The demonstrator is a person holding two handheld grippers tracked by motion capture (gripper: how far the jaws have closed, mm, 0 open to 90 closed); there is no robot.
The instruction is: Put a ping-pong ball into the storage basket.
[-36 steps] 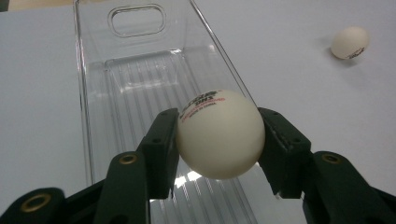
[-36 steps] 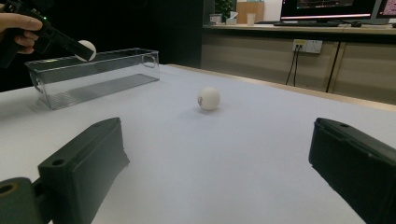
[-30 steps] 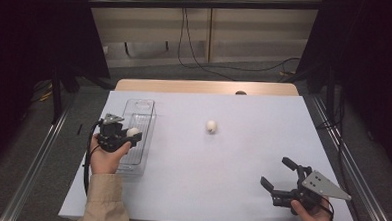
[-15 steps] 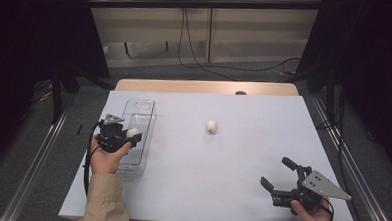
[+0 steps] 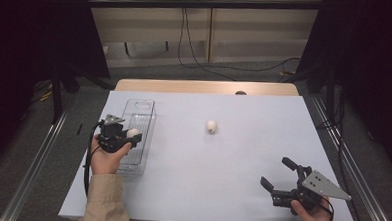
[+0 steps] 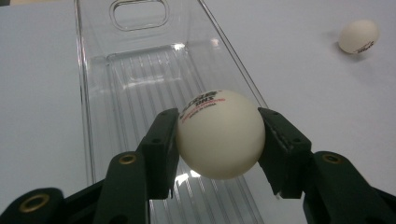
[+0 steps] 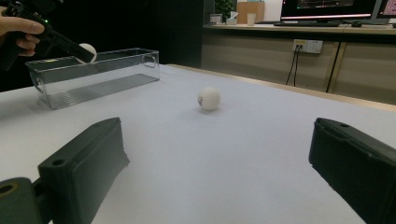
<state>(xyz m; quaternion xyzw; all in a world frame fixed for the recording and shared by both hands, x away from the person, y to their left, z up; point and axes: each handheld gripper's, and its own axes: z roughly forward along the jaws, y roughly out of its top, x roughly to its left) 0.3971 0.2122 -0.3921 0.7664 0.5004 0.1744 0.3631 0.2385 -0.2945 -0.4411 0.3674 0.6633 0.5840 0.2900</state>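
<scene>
The held ball (image 6: 220, 134) is showing a smooth, matt off-white plastic skin with printed lettering. The tray (image 6: 140, 74) is looking like clear glossy plastic, its ribbed floor catching highlights. The left gripper (image 6: 219, 149) is presenting matt black plastic jaws with brass-coloured rivets. The table (image 5: 242, 142) is appearing pale, smooth and matt, wood edging its far side.
</scene>
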